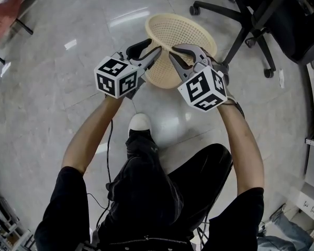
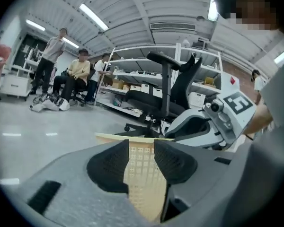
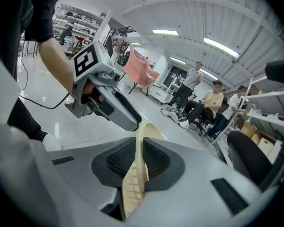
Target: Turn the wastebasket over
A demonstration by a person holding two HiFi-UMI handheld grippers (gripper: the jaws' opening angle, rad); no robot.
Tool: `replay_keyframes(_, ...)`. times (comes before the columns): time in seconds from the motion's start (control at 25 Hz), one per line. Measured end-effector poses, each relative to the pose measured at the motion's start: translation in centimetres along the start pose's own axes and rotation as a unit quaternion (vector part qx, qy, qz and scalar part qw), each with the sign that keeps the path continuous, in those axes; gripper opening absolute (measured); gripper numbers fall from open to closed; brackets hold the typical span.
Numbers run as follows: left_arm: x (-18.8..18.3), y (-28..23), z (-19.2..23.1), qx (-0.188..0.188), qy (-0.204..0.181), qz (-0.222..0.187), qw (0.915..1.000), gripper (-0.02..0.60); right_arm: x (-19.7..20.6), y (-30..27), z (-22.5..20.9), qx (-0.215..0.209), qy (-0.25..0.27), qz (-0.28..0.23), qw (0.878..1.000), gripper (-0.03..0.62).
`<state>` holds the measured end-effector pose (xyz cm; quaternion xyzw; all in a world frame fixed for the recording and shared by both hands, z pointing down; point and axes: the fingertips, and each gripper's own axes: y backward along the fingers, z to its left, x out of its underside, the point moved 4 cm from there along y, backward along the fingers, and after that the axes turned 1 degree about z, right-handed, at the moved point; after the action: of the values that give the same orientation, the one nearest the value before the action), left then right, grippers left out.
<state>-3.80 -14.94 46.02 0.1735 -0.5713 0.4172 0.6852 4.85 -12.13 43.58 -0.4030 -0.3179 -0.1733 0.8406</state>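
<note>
My left gripper [image 2: 141, 148] has its jaws partly apart, and the beige mesh wastebasket [image 2: 143, 174] fills the gap between them: its latticed wall runs from deep in the throat up past both black pads [image 2: 111, 167], and its rim lies crosswise just beyond my fingertips. The pads press on that wall from either side. My right gripper [image 3: 139, 157] is set much narrower, its ribbed pads pinched on the basket's rim, which stands edge-on between them as a thin pale strip and curves away past the tips. From above, the two sets of jaws meet the basket on its near side, close beside each other, and the basket tips so that its open mouth faces up and back at me, its body reaching away beyond the tips over the pale tiled floor [image 1: 68, 93]. Past my left jaws and to their right stands a black office chair [image 2: 173, 91], with shelving [image 2: 132, 86] behind it. Far out beyond my right jaws, several people [image 3: 213, 105] sit or stand, well apart from the basket.
</note>
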Motion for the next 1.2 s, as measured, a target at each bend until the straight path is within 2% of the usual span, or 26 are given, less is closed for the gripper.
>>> replay_keyframes(0.08, -0.1, 0.4, -0.2, 0.013, 0.04, -0.009, 0.9991, 0.16, 0.0, 0.1, 0.5, 0.001, 0.01, -0.005, 1.0, 0.044)
replay_keyframes(0.36, 0.7, 1.7, -0.5, -0.002, 0.097, -0.02, 0.9951, 0.158, -0.4, 0.1, 2.2, 0.001, 0.036, -0.017, 0.999, 0.044)
replay_keyframes(0.6, 1.9, 4.0, -1.0, -0.037, 0.029, -0.026, 0.9986, 0.153, -1.2, -0.2, 4.6, 0.005, 0.071, -0.015, 0.997, 0.044)
replay_keyframes(0.72, 2.6, 5.0, -1.2, -0.047, -0.003, -0.025, 0.9986, 0.132, -1.6, -0.6, 5.9, 0.003, 0.081, -0.007, 0.997, 0.044)
replay_keyframes(0.92, 4.8, 5.5, -1.9, -0.051, -0.042, 0.004, 0.9978, 0.094, -0.5, -1.2, 8.3, -0.025, 0.063, -0.001, 0.998, 0.044)
replay_keyframes(1.08, 7.8, 5.5, -2.0, -0.049, -0.044, 0.035, 0.9972, 0.091, 1.4, -2.1, 10.6, -0.049, 0.053, 0.013, 0.997, 0.044)
replay_keyframes(1.2, 8.5, 5.7, -1.7, -0.055, -0.038, 0.03, 0.9973, 0.091, 1.5, -2.6, 11.2, -0.039, 0.075, 0.016, 0.996, 0.044)
